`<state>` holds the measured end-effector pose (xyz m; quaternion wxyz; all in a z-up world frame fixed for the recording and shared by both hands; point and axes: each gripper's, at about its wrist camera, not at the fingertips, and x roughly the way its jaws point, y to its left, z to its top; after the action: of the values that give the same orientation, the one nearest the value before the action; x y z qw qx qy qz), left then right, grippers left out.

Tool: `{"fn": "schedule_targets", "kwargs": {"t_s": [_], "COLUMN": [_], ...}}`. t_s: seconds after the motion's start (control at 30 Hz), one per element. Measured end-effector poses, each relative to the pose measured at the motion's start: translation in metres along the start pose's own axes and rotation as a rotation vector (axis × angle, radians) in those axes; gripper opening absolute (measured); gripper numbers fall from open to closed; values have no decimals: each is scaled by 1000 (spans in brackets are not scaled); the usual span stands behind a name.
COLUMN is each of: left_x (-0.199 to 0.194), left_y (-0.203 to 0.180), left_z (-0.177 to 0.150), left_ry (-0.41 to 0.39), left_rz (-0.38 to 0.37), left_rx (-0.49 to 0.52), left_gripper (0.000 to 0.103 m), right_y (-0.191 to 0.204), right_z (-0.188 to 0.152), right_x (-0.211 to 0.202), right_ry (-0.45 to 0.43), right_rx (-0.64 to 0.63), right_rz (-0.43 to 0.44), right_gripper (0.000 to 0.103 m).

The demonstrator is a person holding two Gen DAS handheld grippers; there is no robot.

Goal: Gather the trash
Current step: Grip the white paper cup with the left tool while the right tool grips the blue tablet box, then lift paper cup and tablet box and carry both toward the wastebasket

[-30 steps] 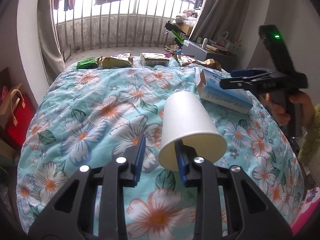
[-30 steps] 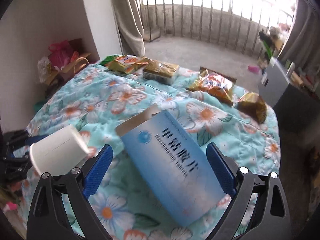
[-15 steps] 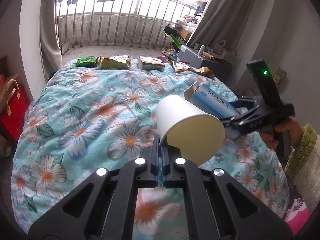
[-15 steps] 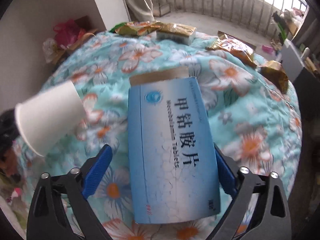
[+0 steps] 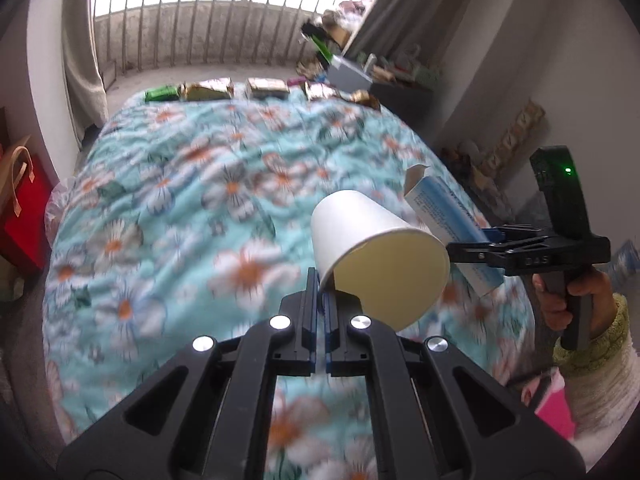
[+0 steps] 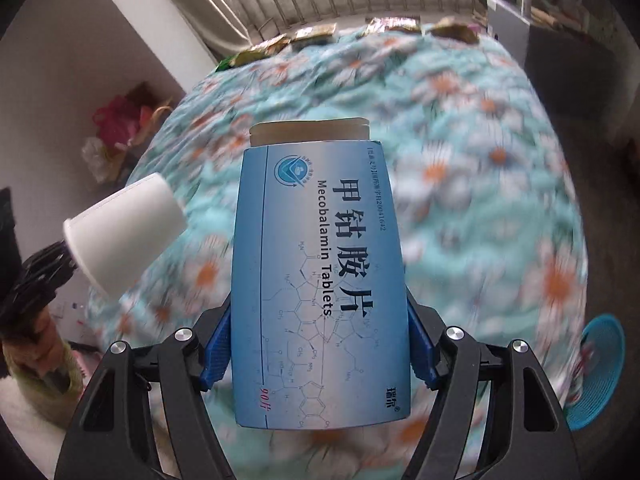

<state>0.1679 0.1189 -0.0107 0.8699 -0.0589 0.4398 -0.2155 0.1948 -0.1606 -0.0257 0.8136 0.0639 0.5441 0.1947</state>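
The left tool [image 5: 321, 296] has its fingers pressed together on the rim of a white paper cup [image 5: 376, 252], which hangs tilted above the floral quilt [image 5: 192, 200] of the bed. The right tool [image 6: 318, 344] pinches a blue Mecobalamin tablet box [image 6: 320, 280] by its two long sides, with the open flap pointing away from the camera, also lifted off the bed. So two pieces of trash are already picked up, but neither is put away yet. At the far edge of the bed a row of snack wrappers [image 5: 208, 90] is left to collect. A blue mesh basket [image 6: 600, 372] stands low beside the bed on the right; I judge it is probably the place for the trash.
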Motion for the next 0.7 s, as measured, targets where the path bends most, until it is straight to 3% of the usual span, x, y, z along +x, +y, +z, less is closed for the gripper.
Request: {"fn": "schedule_targets", "kwargs": {"t_s": [0.1, 0.27, 0.37, 0.7], "left_x": [-3, 4, 11, 27], "left_y": [-5, -7, -12, -25], "left_z": [-17, -30, -28, -20], "left_ry": [45, 64, 56, 17], "left_rz": [7, -5, -11, 22], "left_rx": [20, -19, -15, 26], "left_gripper": [1, 1, 1, 1], "right_y": [4, 10, 15, 19], "right_z": [-32, -52, -55, -50], "right_x": [-4, -3, -1, 0], "right_ry": [5, -41, -57, -98], "right_rx": [10, 16, 14, 16], "right_rz": [-24, -113, -165, -216], "right_gripper": [70, 71, 77, 77]}}
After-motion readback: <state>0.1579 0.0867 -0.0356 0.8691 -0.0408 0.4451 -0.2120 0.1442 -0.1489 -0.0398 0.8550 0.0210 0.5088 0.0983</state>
